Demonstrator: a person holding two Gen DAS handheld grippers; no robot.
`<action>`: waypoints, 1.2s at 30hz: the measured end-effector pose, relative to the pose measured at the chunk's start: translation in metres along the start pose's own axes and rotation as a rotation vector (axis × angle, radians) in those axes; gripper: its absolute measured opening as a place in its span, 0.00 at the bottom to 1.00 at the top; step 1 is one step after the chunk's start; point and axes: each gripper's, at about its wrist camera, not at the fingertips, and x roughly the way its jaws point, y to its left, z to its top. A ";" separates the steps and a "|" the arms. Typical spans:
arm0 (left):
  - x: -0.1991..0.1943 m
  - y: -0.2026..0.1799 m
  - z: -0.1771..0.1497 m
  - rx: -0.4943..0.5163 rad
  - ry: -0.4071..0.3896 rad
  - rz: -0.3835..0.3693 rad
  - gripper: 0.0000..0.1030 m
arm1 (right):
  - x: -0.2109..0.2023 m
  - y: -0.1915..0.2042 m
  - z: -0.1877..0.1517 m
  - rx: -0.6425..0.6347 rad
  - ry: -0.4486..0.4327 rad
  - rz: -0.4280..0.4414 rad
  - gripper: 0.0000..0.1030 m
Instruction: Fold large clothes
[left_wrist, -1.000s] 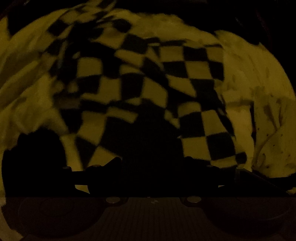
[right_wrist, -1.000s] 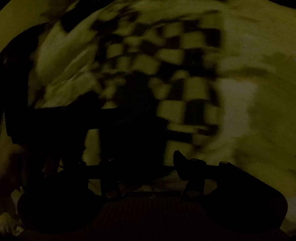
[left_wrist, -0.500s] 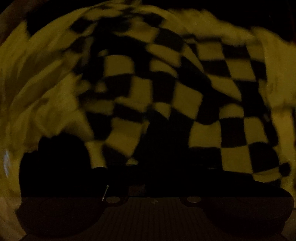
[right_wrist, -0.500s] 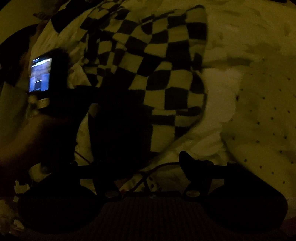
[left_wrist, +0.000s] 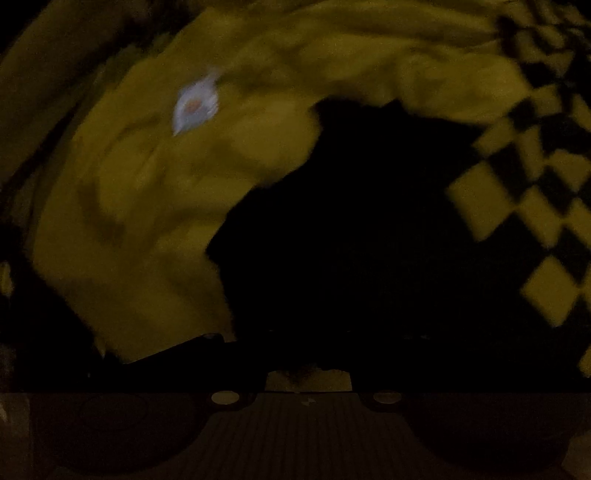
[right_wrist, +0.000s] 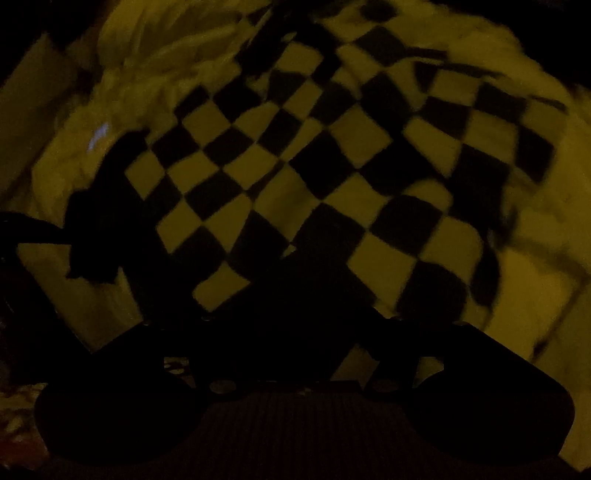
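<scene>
Soft checkered garment (right_wrist: 314, 158) lies rumpled over pale bedding (left_wrist: 140, 221); left gripper (left_wrist: 306, 354) and right gripper (right_wrist: 295, 332) are too dark to tell their grip.

Cloth and gripper finishes, dim light

Checkered garment (right_wrist: 332, 155): soft matt cloth, woven-looking checks, creased. Pale bedding (left_wrist: 155, 206): matt, rumpled cloth. Right gripper (right_wrist: 295, 332): dark matt body, ribbed base plate; material cannot be told.
</scene>
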 end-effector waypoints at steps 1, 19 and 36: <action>0.002 0.007 -0.002 -0.012 0.015 -0.002 0.44 | 0.009 0.002 0.005 -0.019 0.013 -0.011 0.64; -0.025 -0.144 0.004 0.327 -0.067 -0.226 1.00 | -0.008 -0.003 -0.045 -0.087 0.023 0.007 0.07; -0.002 -0.199 -0.046 0.592 0.047 -0.187 1.00 | -0.039 -0.034 -0.156 0.136 0.136 -0.027 0.07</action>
